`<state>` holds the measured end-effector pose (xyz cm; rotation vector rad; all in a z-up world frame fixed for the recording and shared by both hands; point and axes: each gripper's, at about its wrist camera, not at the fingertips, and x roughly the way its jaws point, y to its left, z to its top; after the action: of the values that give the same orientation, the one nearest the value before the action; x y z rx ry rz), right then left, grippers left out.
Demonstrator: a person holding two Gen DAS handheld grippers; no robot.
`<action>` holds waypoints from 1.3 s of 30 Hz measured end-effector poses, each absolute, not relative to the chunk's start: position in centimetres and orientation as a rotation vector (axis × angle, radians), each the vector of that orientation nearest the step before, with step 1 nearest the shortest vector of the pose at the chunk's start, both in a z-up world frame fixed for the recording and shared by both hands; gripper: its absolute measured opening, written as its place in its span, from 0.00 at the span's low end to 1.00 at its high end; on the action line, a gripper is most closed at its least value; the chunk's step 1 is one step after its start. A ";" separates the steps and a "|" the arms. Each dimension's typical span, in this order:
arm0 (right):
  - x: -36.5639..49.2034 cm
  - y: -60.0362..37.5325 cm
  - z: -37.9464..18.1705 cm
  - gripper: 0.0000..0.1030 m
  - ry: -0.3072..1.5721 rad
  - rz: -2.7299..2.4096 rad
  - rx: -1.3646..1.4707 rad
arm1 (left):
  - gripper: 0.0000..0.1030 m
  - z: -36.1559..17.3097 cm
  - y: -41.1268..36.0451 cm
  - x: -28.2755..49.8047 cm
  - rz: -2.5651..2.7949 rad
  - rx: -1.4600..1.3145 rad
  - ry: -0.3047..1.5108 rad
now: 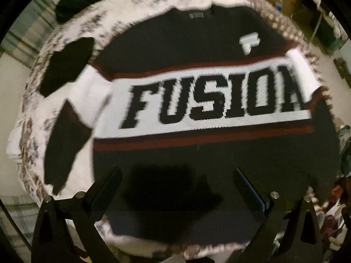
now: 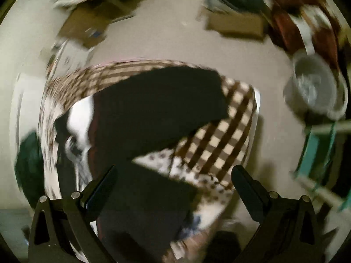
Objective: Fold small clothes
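Note:
A black knit sweater (image 1: pixel 197 50) with a white band reading FUSION and dark red stripes lies flat, front up, on a patterned cloth (image 1: pixel 72 22). Its left sleeve (image 1: pixel 65 144) hangs out to the side. My left gripper (image 1: pixel 177 173) hovers open above the sweater's lower hem, with nothing between its fingers. In the blurred right wrist view, the sweater's right sleeve (image 2: pixel 160 107) stretches across a brown checked cloth (image 2: pixel 221 144). My right gripper (image 2: pixel 174 171) is open above the sleeve's lower part, holding nothing.
The cloth covers a small table with pale floor (image 2: pixel 166 41) around it. Cardboard boxes (image 2: pixel 234 25) and piled clothes (image 2: pixel 307 24) sit on the floor. A grey-white bucket (image 2: pixel 316 89) and a teal frame (image 2: pixel 318 151) stand at the right.

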<state>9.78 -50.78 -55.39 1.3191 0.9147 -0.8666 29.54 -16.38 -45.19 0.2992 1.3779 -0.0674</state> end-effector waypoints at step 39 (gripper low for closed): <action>27.9 -59.3 -44.7 0.15 0.549 -0.845 0.911 | 1.00 -51.9 -12.4 37.9 -0.136 0.270 1.355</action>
<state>27.93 -59.34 -44.69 0.9110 0.5487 -0.8451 37.94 -12.42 -51.88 0.2701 1.3547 -0.1359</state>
